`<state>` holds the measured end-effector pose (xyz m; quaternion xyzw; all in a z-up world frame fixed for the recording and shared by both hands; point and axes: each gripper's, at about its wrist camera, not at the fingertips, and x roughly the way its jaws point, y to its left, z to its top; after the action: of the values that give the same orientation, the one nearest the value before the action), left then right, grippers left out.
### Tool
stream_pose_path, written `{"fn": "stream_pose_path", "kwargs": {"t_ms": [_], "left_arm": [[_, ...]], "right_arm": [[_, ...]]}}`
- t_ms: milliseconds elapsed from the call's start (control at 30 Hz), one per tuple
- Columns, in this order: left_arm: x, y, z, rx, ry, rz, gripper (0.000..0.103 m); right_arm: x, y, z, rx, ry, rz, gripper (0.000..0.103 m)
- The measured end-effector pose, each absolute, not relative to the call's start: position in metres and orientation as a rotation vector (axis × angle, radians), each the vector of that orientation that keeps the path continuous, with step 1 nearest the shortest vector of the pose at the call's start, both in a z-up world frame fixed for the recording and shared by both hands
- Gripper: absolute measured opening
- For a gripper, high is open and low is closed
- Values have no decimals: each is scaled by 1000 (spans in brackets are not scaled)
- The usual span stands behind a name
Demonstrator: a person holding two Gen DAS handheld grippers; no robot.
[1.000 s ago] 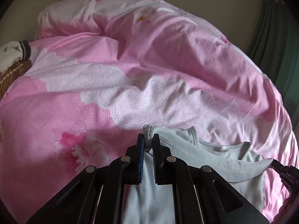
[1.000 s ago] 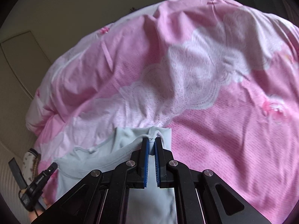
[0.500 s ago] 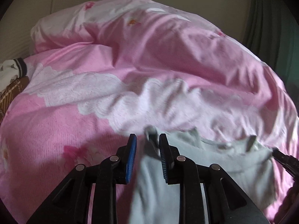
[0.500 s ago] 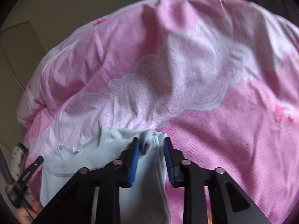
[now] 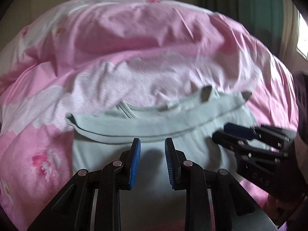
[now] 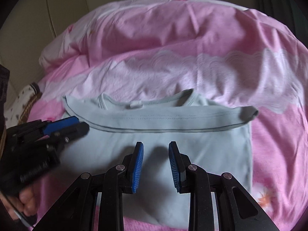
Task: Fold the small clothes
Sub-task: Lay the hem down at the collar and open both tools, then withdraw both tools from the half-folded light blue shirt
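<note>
A small pale grey-green shirt (image 5: 146, 125) lies folded on the pink bedspread, its hem edge laid across near the neckline; it also shows in the right wrist view (image 6: 173, 134). My left gripper (image 5: 152, 144) is open and empty, just above the shirt's middle. My right gripper (image 6: 156, 147) is open and empty over the same shirt. The right gripper also shows at the right of the left wrist view (image 5: 227, 130), and the left gripper at the left of the right wrist view (image 6: 77, 124).
A pink floral bedspread (image 5: 154, 48) covers the bed, rumpled and bunched at the back (image 6: 173, 28). A white patterned cloth on a wicker basket (image 6: 21, 104) sits at the left. Dark curtains (image 5: 250, 3) hang at the back right.
Both grippers opened and let go of the shirt's corners, then drew back. The folded-over edge now lies flat on the shirt.
</note>
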<state>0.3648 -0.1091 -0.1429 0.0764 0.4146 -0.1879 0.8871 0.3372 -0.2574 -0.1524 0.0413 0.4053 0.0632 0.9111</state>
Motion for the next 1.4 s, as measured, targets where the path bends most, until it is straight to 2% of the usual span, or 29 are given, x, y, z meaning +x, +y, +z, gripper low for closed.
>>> {"fn": "stream_pose_path", "kwargs": {"t_ms": [200, 333, 500, 600, 833, 933, 1167, 1400], "left_arm": [[380, -107, -161, 166, 905, -380, 28], [394, -107, -163, 179, 882, -370, 41], [417, -94, -156, 120, 846, -332, 42], [419, -83, -145, 111, 795, -292, 53], [423, -80, -137, 114, 787, -301, 53], [426, -81, -140, 119, 802, -301, 53], [435, -67, -157, 58, 853, -286, 53], [434, -67, -159, 67, 846, -272, 53]], "right_arm": [[355, -256, -164, 73, 866, 94, 28], [367, -257, -165, 75, 860, 77, 28], [385, -259, -161, 83, 843, 55, 28], [398, -260, -157, 84, 822, 42, 28], [408, -271, -135, 107, 757, 6, 29], [394, -285, -130, 115, 742, -19, 38], [373, -300, -146, 128, 816, 6, 38], [405, -301, -148, 71, 802, -28, 38]]}}
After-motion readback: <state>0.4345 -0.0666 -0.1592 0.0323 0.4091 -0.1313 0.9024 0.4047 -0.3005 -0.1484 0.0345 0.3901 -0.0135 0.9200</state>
